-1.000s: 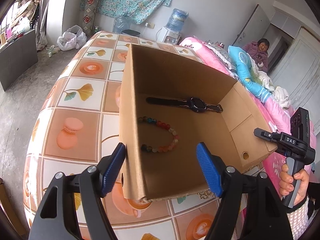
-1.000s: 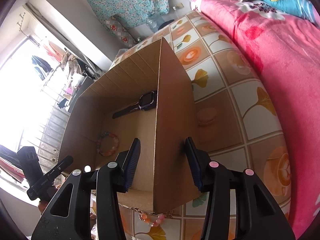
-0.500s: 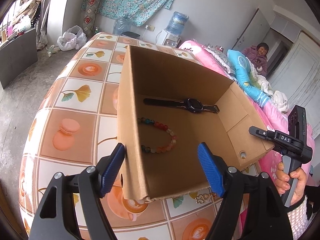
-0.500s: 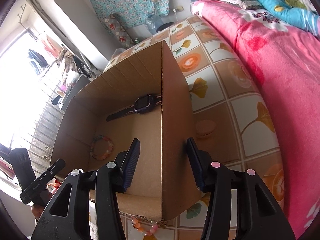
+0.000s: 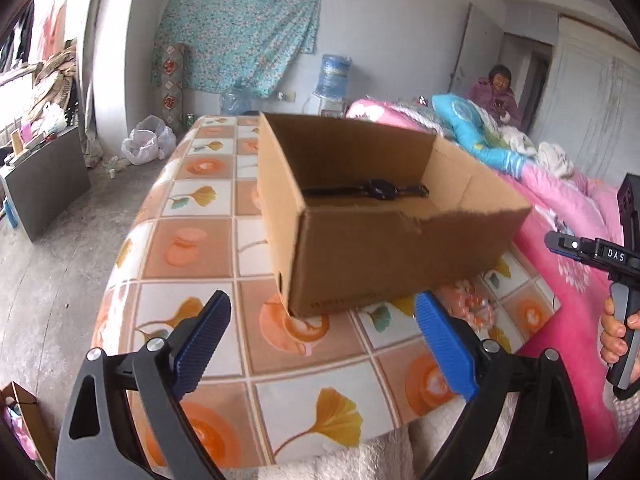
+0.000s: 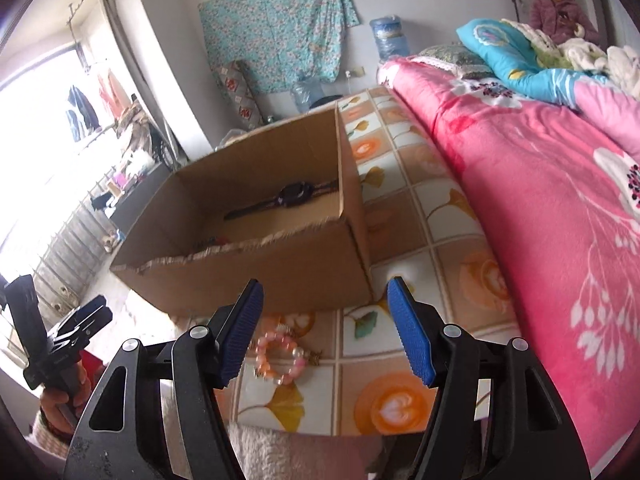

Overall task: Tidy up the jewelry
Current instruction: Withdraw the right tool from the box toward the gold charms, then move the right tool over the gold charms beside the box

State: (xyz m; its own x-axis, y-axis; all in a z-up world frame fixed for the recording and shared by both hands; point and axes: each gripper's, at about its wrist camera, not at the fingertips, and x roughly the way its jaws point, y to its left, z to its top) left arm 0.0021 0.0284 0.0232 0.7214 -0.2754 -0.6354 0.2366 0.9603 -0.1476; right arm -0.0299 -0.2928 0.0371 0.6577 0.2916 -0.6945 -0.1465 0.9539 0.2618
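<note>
We have pulled both grippers back off the cardboard box [image 5: 384,248]: a second ago each straddled a side wall, and now the left gripper [image 5: 322,340] and right gripper [image 6: 326,330] hang in front of it, jaws spreading wider with nothing between them. We judge the box is placed and the next piece is due. Inside lies the black watch [image 6: 294,194], plus a glimpse of beads. The pink bead bracelet [image 6: 278,356] sits on the counter [image 5: 280,364], just before the box.
</note>
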